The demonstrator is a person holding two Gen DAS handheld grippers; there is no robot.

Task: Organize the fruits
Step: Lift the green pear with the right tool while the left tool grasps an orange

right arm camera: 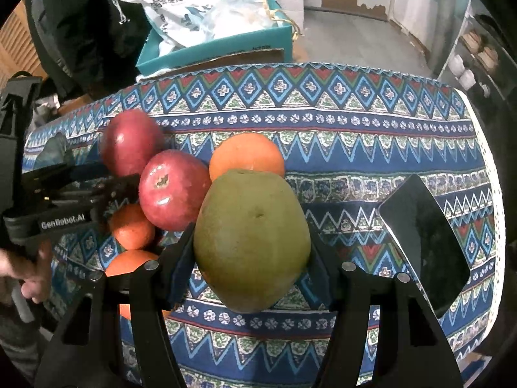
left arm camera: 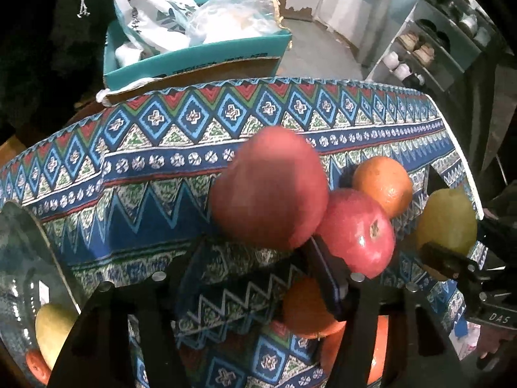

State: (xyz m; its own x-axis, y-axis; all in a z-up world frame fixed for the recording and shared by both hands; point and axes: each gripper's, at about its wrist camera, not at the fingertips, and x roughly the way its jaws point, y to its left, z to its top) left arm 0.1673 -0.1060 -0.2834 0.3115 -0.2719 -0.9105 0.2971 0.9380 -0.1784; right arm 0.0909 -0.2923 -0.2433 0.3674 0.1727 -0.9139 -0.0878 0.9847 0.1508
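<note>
My left gripper (left arm camera: 258, 245) has its fingertips against the lower sides of a blurred red apple (left arm camera: 268, 187), just over the patterned tablecloth (left arm camera: 145, 213). From the right wrist view the same apple (right arm camera: 129, 142) sits beyond the left gripper (right arm camera: 122, 187). My right gripper (right arm camera: 252, 239) is shut on a green pear (right arm camera: 252, 207), held above the cloth, both pads pressed to its sides. Between the two lie a second red apple (right arm camera: 174, 187) and an orange (right arm camera: 247, 155), touching each other. Two more oranges (right arm camera: 131, 226) lie nearer, partly hidden by the fingers.
A glass bowl (left arm camera: 19, 258) at the left table edge holds a yellow fruit (left arm camera: 53, 326). A dark phone (right arm camera: 426, 242) lies on the cloth at right. Behind the table stands a teal box (left arm camera: 194, 58) of bags. A person's hand (right arm camera: 29, 278) grips the left handle.
</note>
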